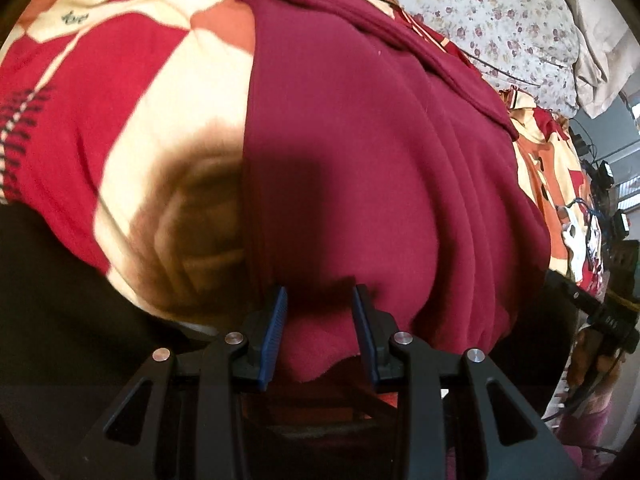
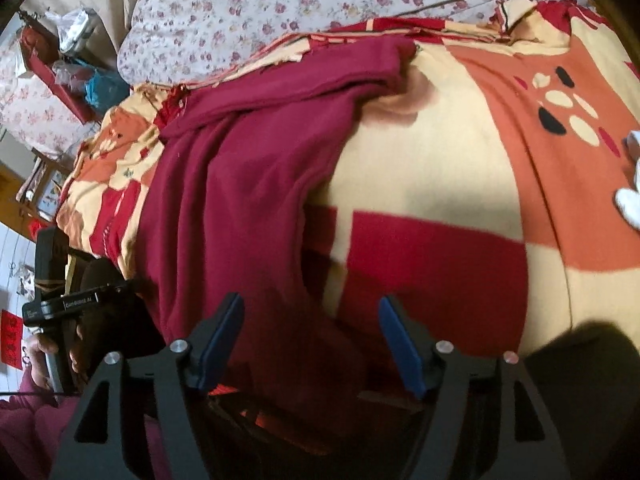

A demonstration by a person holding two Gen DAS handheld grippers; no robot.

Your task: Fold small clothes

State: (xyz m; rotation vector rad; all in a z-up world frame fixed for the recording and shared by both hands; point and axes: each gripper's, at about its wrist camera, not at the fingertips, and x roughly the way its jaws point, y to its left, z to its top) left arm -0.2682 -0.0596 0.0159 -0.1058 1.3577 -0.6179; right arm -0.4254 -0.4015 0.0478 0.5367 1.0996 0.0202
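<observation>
Blue pads (image 1: 276, 336) of my left hand-held gripper (image 1: 320, 332) sit apart around the dark red garment's (image 1: 360, 160) near edge on the bed blanket (image 1: 120, 80). My right hand-held gripper (image 2: 316, 344) gapes too. Closing badly, I might pinch blanket or miss layers.

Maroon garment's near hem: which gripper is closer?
Left. The left gripper has the maroon garment hem between its open fingers; the right gripper straddles its right edge, partly over the blanket.

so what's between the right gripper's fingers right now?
Maroon garment: its near edge runs between the right gripper's open blue pads, with the patterned blanket underneath on the right side. Shows in the right wrist view.
</observation>
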